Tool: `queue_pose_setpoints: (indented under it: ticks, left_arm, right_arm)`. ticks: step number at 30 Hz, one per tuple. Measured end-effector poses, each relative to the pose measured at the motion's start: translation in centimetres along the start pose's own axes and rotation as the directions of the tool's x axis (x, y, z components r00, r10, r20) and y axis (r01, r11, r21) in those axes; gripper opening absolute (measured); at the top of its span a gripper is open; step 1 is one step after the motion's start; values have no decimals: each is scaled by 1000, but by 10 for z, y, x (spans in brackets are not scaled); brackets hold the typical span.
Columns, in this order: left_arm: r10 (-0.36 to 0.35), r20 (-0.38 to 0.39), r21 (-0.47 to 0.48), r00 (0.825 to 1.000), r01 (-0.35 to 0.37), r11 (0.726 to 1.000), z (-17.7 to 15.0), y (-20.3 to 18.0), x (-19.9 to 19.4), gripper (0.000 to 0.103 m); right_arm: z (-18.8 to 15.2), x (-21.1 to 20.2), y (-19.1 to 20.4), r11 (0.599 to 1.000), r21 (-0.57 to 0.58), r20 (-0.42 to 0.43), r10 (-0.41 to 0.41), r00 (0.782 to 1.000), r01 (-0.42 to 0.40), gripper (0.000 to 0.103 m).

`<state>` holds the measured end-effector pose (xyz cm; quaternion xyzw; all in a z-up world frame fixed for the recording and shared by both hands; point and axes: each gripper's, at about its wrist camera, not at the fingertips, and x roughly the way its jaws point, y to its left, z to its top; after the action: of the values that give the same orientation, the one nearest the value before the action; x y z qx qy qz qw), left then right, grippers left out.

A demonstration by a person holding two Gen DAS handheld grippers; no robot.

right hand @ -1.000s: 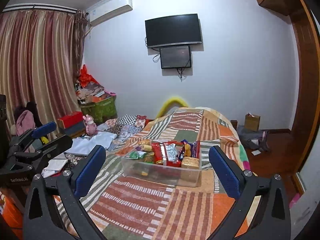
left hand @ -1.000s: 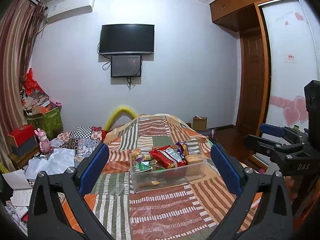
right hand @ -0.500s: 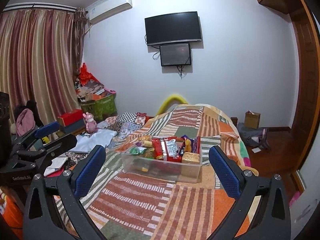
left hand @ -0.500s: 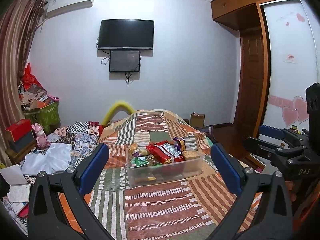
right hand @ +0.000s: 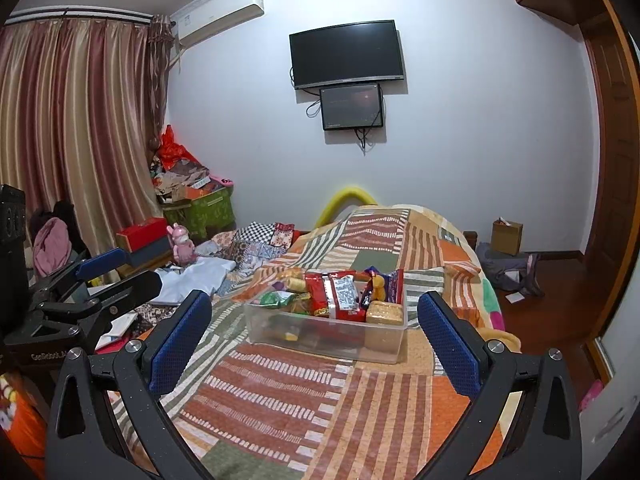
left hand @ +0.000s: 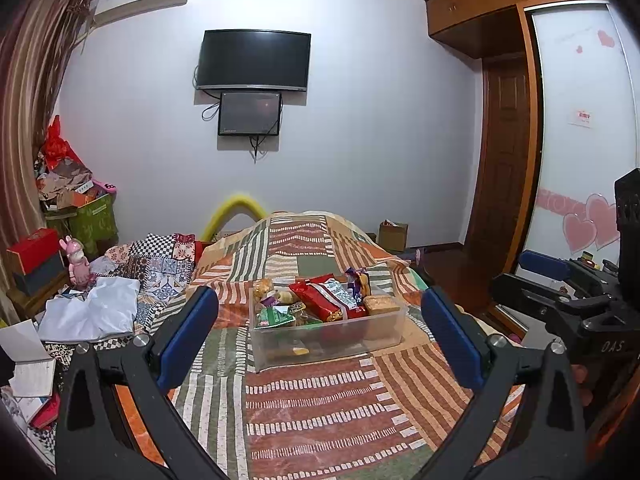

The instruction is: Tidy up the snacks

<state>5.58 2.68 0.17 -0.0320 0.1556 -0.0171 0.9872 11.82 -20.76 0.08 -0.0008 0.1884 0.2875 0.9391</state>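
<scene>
I've got both grippers spread wide, empty: left gripper [left hand: 320,336], right gripper [right hand: 314,334]. Clear snack bin [left hand: 332,336] sits mid-bed on patchwork quilt [left hand: 320,412], w/ red packet [left hand: 326,300] on top.

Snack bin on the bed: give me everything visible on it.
The bin is a clear, rectangular plastic tub with no lid on it, sitting upright and level on the striped patchwork quilt. It is filled to above the rim with snacks: red packets, a green packet, purple wrappers and a tan biscuit block at the right end. A small yellow piece shows through the wall near the bottom. Nothing touches it but the quilt; both claws are open and short of it.
</scene>
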Motion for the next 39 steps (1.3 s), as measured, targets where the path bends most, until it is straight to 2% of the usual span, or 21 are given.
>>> queue_pose_setpoints:
  ticks: [39]
  left_arm:
    - [-22, 2, -7, 1000, 22, 1000, 0, -3, 0, 103]
  right_arm:
    - [1, -1, -3, 1000, -2, 3, -20, 1000, 20, 103]
